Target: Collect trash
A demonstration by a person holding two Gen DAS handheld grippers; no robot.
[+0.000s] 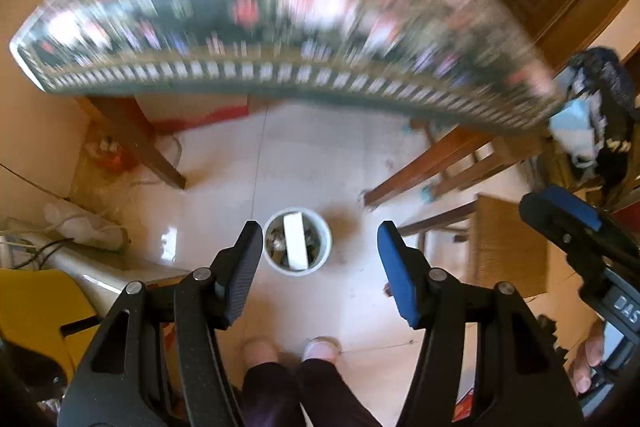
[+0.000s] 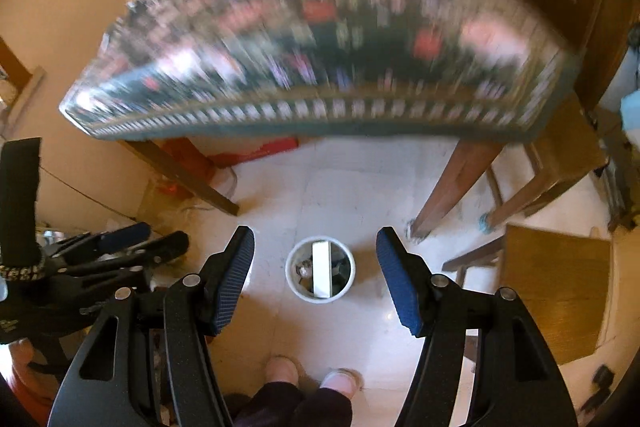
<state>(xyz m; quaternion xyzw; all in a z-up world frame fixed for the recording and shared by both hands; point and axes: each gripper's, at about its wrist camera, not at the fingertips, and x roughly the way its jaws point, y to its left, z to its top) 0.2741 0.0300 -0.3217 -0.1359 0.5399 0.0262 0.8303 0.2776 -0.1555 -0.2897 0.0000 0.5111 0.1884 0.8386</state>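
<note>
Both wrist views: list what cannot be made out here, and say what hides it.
- Tabletop: motion blur in both views smears the patterned cloth; any trash on it is unreadable.
- Trash bin: a white box covers the middle; the items beside it are too small to name.
- Right tool in the left view: cut off by the frame edge.
- Left tool in the right view: seen side-on, partly hidden.

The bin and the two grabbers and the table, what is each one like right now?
Trash bin: upright on the floor, open top, holds a white box and other trash.
White box: inside the bin, sticking up.
Left gripper: open, empty, above the bin.
Right gripper: open, empty, above the bin.
Table: standing, covered by a patterned cloth, blurred.
Wooden stool: standing beside the table.
</note>
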